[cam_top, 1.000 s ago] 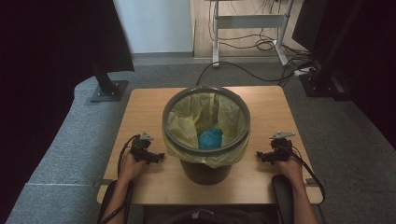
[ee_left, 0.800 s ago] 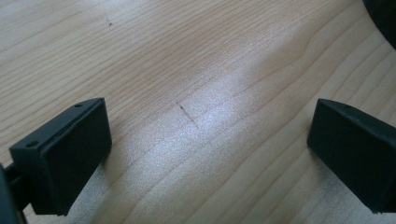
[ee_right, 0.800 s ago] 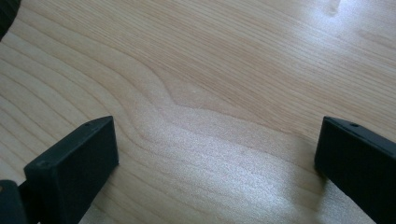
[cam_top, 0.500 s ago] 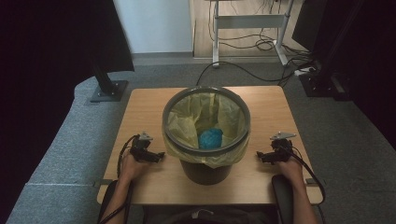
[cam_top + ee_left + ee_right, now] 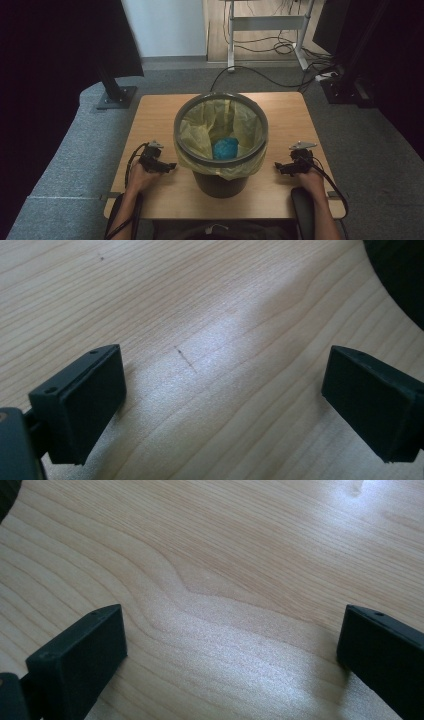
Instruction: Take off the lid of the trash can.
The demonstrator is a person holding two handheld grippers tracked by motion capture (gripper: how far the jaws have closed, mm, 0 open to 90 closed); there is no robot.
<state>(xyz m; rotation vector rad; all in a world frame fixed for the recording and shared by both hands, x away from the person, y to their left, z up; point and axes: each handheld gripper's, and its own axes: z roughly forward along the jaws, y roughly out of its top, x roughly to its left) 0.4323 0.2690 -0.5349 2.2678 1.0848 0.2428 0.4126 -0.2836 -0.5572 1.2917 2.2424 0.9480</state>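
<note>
Table (image 5: 150, 115) first: it is wood, and we sit at its near side. Right in the middle stands the bin (image 5: 220, 182), dark and round, with a grey ring on top. We think the bin is stiff and light, since it holds so little.

Inside it sits the bag (image 5: 200, 132), thin and yellow, folded over the rim and hanging down outside on the near side. We think the bag is soft and slippery and could rip if we tug hard. The best spot to take hold looks like the loose edge that hangs over the rim, one side for each gripper.

Deep in the bag lies a blue lump (image 5: 225, 148). It looks small and light.

Our left gripper (image 5: 169, 165) rests on the table just left of the bin, jaws wide apart, holding nothing. Our right gripper (image 5: 278, 167) rests just right of the bin, jaws spread wide too.
</note>
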